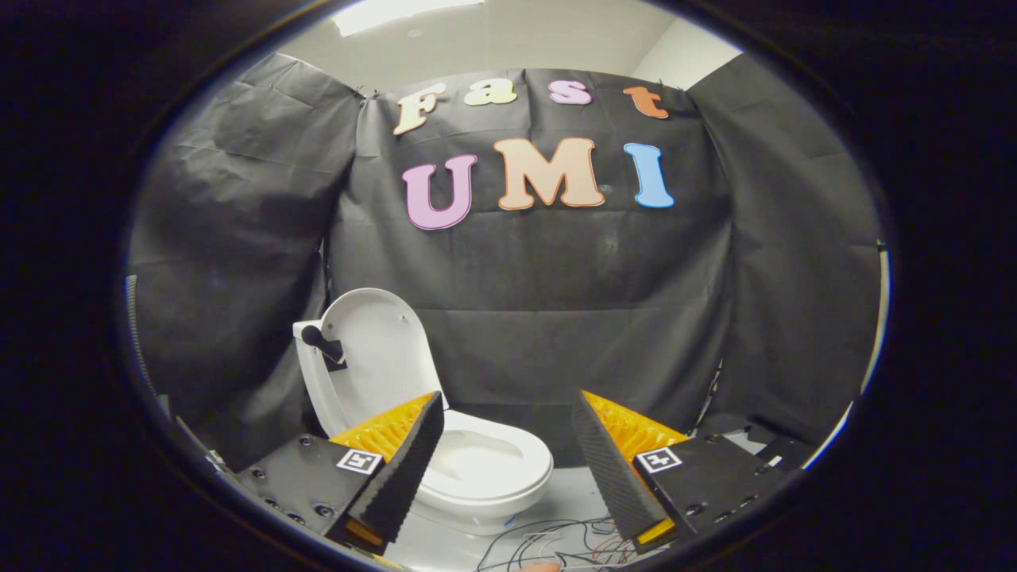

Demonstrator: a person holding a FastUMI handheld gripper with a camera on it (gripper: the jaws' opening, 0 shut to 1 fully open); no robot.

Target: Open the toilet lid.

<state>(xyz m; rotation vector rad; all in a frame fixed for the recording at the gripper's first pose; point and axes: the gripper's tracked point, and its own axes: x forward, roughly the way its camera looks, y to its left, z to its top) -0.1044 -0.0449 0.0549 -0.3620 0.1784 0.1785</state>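
Hanging spread and empty, the gripper (508, 413) grasps nothing. Just beyond its fingers sits the small white plastic toilet (485, 469); its rounded white lid (381, 349) already stands upright against the black cloth wall (556, 302). The lid looks light, stiff and smooth, best nudged at its free rim.
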